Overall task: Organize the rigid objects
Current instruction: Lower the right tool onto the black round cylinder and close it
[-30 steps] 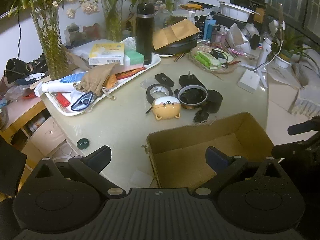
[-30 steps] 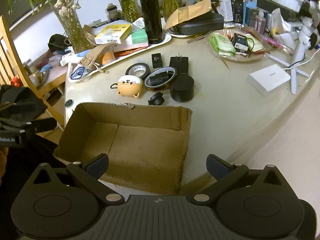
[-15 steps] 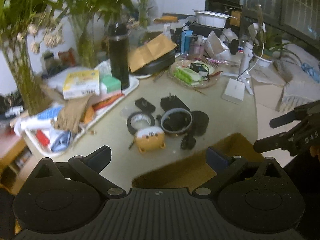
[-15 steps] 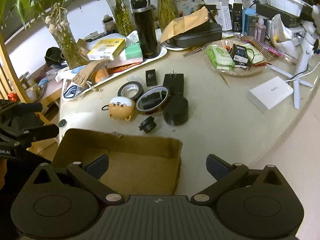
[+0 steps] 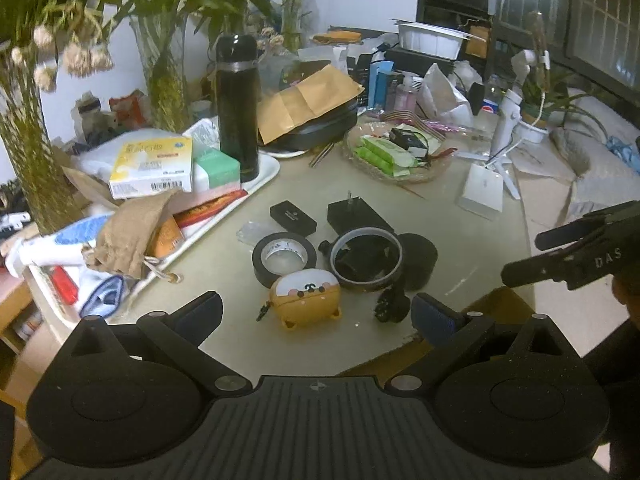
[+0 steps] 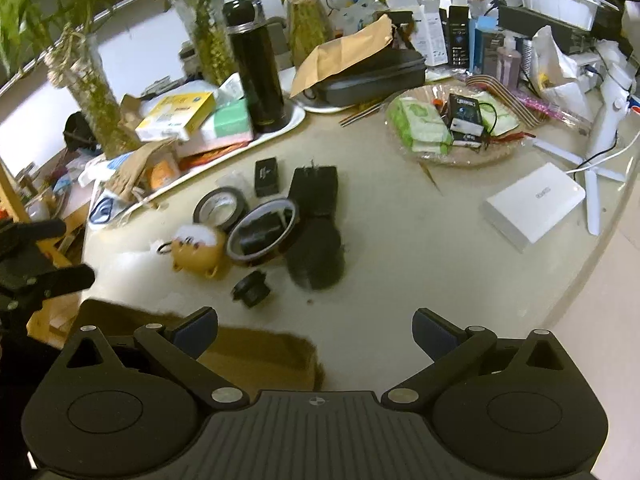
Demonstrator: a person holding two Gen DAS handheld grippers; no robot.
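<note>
The left tongs point(image 5: 316, 312) are held wide open with nothing between them, above the near edge of the desk point(image 5: 472, 240). Just ahead of them an orange animal-shaped case point(image 5: 306, 298) lies on the desk, and beside it a small black knob-like part point(image 5: 390, 306) is seen close to the right fingertip. Touching the case on the far side are a roll of black tape point(image 5: 284, 256) and a clear-rimmed ring point(image 5: 366, 258) with a dark block inside it; a black round cap point(image 5: 418, 258) lies against the ring. Farther in, a black charger point(image 5: 356, 214) with prongs and a small black box point(image 5: 293, 218) are set, near a white tray point(image 5: 264, 176) along the left edge, on which a black flask point(image 5: 237, 108) stands upright.

The right tongs point(image 6: 314, 330) are likewise open and empty, held over the near edge. Beneath the left fingertip the rim of a cardboard box point(image 6: 260, 356) is seen at that edge, blurred. The same cluster lies beyond it, with a white box point(image 6: 532, 206) well apart toward the right edge and a shallow dish of packets point(image 6: 452, 128) farther back.
</note>
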